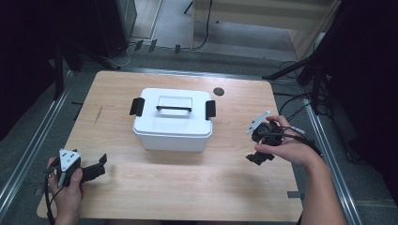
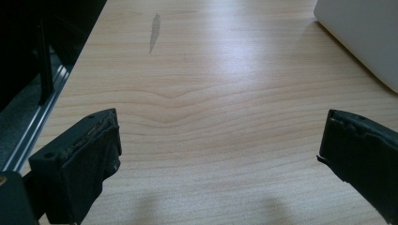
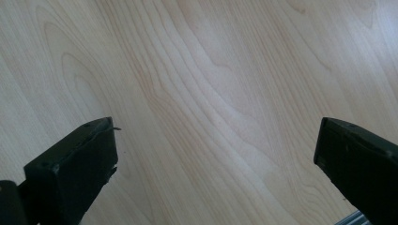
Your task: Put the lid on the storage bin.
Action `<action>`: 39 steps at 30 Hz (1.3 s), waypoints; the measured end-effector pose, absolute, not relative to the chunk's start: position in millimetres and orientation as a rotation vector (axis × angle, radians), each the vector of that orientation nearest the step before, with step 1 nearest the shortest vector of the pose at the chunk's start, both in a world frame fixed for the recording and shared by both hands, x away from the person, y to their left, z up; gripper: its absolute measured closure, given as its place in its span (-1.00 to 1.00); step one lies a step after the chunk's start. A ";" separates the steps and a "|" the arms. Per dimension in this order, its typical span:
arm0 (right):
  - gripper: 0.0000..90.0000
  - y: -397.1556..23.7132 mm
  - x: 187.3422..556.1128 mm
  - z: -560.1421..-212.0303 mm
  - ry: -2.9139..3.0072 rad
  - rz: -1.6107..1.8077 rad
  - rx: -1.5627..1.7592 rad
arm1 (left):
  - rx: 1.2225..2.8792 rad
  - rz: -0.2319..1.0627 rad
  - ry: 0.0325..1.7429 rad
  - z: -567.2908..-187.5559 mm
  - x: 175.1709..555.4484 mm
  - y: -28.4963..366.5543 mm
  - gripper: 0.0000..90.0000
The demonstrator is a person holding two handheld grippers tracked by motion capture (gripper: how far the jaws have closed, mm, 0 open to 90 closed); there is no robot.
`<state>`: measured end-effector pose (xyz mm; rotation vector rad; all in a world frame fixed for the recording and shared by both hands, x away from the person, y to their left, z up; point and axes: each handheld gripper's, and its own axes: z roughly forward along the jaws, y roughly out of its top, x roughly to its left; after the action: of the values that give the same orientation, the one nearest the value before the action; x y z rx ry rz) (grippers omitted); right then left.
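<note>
table (image 1: 187, 187): light wood, rounded corners | floor (image 1: 42, 122): grey | surroundings: dark | cables (image 1: 291, 101) at right

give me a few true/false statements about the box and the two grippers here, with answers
1. The white box has its lid on. True.
2. The left gripper is clamped on the box handle. False: its jaws stand wide open over bare table, holding nothing.
3. The right gripper is open. True.
4. The box lies tipped on its side. False: it stands upright, with a black latch at each end.
5. A small dark disc lies on the table behind the box. True.
</note>
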<state>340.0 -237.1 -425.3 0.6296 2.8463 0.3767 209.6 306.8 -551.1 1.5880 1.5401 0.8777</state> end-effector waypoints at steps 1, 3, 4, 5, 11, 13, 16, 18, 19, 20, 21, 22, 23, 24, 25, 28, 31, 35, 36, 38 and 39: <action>-1.00 -239.7 338.7 -427.8 2.846 0.381 0.635 | 1.588 0.877 1.539 -551.0 209.4 306.9 -1.00; -1.00 -243.3 336.7 -431.4 2.837 0.398 0.646 | 1.589 0.875 1.537 -551.0 209.0 307.3 -1.00; -1.00 -245.5 335.4 -433.2 2.832 0.403 0.653 | 1.588 0.875 1.537 -551.0 208.9 307.3 -1.00; -1.00 -247.8 334.5 -435.0 2.827 0.414 0.652 | 1.587 0.874 1.537 -551.0 208.8 307.3 -1.00; -1.00 -261.5 325.9 -448.7 2.807 0.435 0.697 | 1.588 0.875 1.535 -551.0 208.8 307.3 -1.00; -0.93 -266.3 322.4 -451.8 2.785 0.444 0.714 | 1.589 0.875 1.535 -551.0 208.8 307.3 -1.00; -0.91 -273.5 317.1 -455.7 2.761 0.457 0.727 | 1.589 0.875 1.535 -551.0 208.8 307.2 -1.00; -0.91 -278.0 313.7 -458.3 2.756 0.471 0.748 | 1.589 0.876 1.534 -551.0 208.8 307.2 -1.00; -0.91 -280.1 312.1 -459.6 2.755 0.474 0.753 | 1.590 0.876 1.534 -551.0 208.8 307.1 -1.00; -0.91 -282.1 310.8 -461.1 2.754 0.479 0.754 | 1.591 0.878 1.535 -551.0 208.8 306.9 -1.00; -0.91 -283.6 308.9 -462.8 2.754 0.482 0.767 | 1.592 0.879 1.535 -551.0 208.8 306.9 -1.00; -0.91 -285.8 307.1 -464.5 2.750 0.484 0.772 | 1.592 0.879 1.535 -551.0 208.8 306.9 -1.00; -0.92 -286.8 305.9 -465.5 2.748 0.495 0.778 | 1.592 0.878 1.535 -551.0 208.8 307.0 -1.00; -0.96 -288.1 304.4 -466.7 2.747 0.506 0.785 | 1.592 0.879 1.535 -551.0 208.8 306.8 -1.00; -1.00 -289.5 302.9 -468.4 2.753 0.521 0.804 | 1.593 0.879 1.534 -551.0 208.9 306.8 -1.00; -1.00 -291.8 299.2 -473.0 2.733 0.539 0.833 | 1.593 0.882 1.534 -551.1 208.8 306.6 -1.00; -1.00 -294.9 293.8 -479.3 2.694 0.583 0.862 | 1.593 0.882 1.534 -551.0 208.8 306.6 -1.00; -1.00 -301.3 286.8 -486.7 2.620 0.651 0.886 | 1.599 0.881 1.535 -550.9 208.6 306.1 -1.00; -1.00 -303.7 284.7 -488.1 2.599 0.677 0.901 | 1.600 0.881 1.534 -551.0 208.6 306.0 -1.00; -1.00 -308.6 280.8 -491.1 2.559 0.734 0.927 | 1.602 0.883 1.533 -550.9 208.4 306.1 -1.00; -1.00 -310.6 278.6 -493.1 2.548 0.755 0.936 | 1.602 0.882 1.533 -550.9 208.4 306.2 -1.00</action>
<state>278.6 -310.6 -493.1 0.9363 2.5476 0.7549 208.4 306.2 -550.9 1.6025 1.5332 0.8825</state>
